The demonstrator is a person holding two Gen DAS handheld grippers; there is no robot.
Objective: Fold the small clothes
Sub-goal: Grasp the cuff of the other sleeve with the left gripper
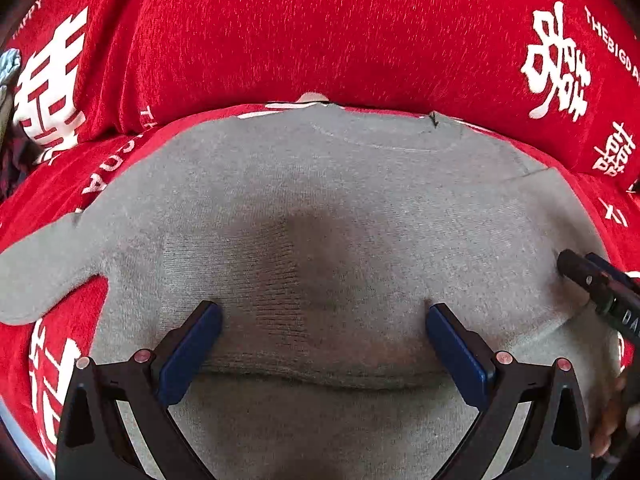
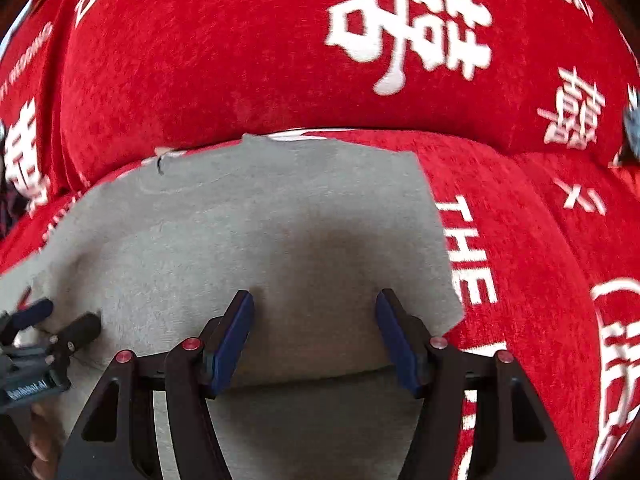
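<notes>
A small grey knit top [image 1: 320, 208] lies flat on a red sofa seat, neckline toward the backrest. One sleeve [image 1: 44, 276] sticks out to the left. Its bottom part is folded up, making a fold edge [image 1: 320, 380] close to me. My left gripper [image 1: 324, 316] is open, fingers resting on the folded layer. My right gripper [image 2: 314, 308] is open too, over the garment's [image 2: 256, 240] right part near its right edge [image 2: 436, 224]. Each gripper shows in the other's view: the right one [image 1: 600, 292] and the left one [image 2: 52, 328].
The sofa cover [image 1: 320, 32] is red with white characters and lettering. Its backrest [image 2: 240, 60] rises just behind the garment. Bare red seat [image 2: 528, 260] lies to the right of the garment. A grey-blue item [image 1: 10, 64] shows at the far left edge.
</notes>
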